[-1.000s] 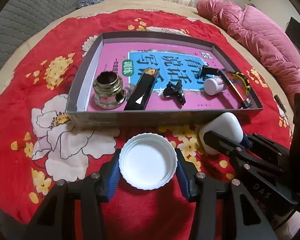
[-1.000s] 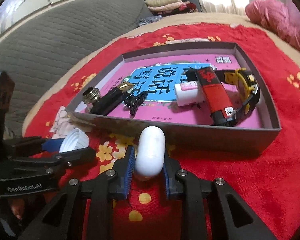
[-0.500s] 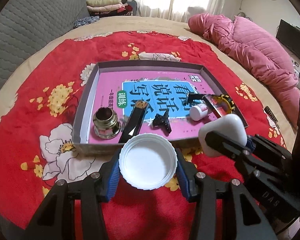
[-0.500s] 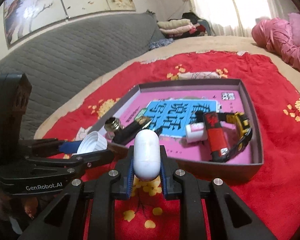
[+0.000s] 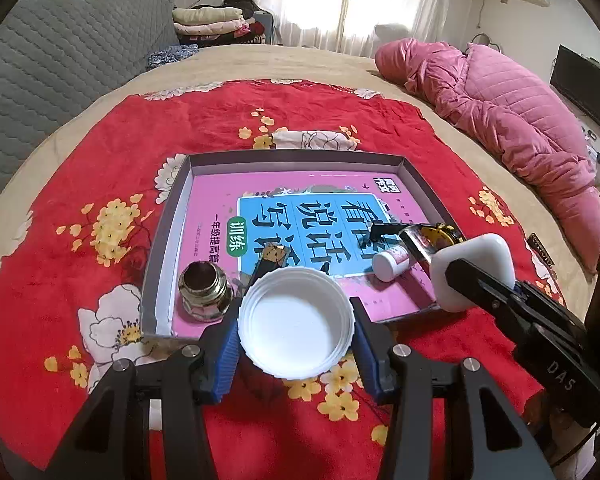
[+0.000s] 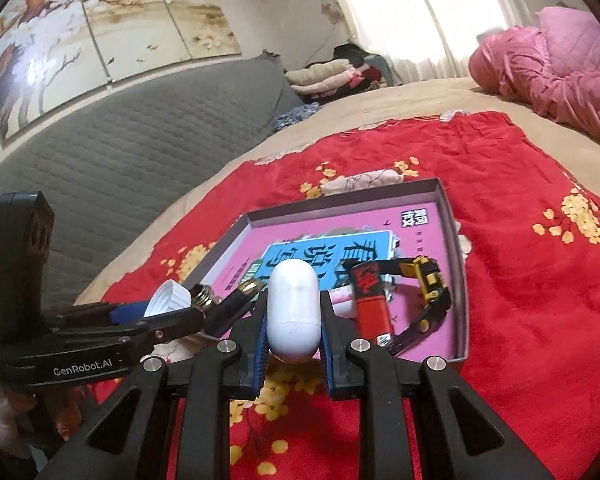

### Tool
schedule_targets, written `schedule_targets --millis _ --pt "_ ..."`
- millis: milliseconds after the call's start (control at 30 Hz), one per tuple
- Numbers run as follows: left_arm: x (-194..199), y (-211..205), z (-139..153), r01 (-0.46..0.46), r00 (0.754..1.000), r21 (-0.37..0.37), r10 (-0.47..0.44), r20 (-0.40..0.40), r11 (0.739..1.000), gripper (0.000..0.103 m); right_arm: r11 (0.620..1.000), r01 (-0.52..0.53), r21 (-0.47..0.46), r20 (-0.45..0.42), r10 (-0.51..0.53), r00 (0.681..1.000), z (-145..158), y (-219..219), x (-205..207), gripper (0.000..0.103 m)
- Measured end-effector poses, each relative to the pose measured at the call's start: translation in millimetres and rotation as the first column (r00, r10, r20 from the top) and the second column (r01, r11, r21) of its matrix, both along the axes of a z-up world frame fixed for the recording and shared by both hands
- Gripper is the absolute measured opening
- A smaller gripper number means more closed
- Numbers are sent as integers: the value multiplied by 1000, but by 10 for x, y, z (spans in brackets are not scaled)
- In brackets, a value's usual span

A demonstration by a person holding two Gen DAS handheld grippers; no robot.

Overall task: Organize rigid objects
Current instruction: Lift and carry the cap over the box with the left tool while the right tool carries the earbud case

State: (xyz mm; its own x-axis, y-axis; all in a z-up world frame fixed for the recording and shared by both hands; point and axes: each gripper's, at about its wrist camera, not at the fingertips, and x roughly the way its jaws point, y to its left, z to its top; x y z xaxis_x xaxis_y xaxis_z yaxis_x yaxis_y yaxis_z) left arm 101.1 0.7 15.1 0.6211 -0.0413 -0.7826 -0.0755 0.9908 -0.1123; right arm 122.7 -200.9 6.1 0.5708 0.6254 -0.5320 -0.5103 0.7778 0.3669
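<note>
My left gripper (image 5: 296, 336) is shut on a white plastic lid (image 5: 296, 322), held open side up above the near wall of the grey tray (image 5: 168, 240). My right gripper (image 6: 294, 320) is shut on a white rounded case (image 6: 294, 308), lifted over the tray's near edge; the same case (image 5: 476, 270) shows at the right of the left wrist view. Inside the tray lie a brass fitting (image 5: 204, 290), a black gold-tipped stick (image 5: 270, 258), a small white bottle (image 5: 390, 262), a red and black lighter (image 6: 370, 300) and a yellow and black watch (image 6: 428, 284).
The tray sits on a red flowered cloth (image 5: 80, 200) spread over a bed. A pink quilted coat (image 5: 500, 112) lies at the far right, a grey padded headboard (image 6: 120, 152) stands to the left, and folded clothes (image 5: 208, 20) are stacked at the back.
Both grippers have risen off the cloth with the lid and the case still held. Both views now look down on the tray from higher, and more of the room shows.
</note>
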Motion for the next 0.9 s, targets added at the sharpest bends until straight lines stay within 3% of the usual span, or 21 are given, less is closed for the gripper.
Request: schedule_targets --millis 500,900 --pt "256 110 -189 -28 999 26 29 -42 999 50 999 -19 -34 37 20 999 -10 88 67 22" --pt "364 41 -360 -17 997 30 19 -77 999 50 998 -39 -43 19 40 999 -112 138 190 22"
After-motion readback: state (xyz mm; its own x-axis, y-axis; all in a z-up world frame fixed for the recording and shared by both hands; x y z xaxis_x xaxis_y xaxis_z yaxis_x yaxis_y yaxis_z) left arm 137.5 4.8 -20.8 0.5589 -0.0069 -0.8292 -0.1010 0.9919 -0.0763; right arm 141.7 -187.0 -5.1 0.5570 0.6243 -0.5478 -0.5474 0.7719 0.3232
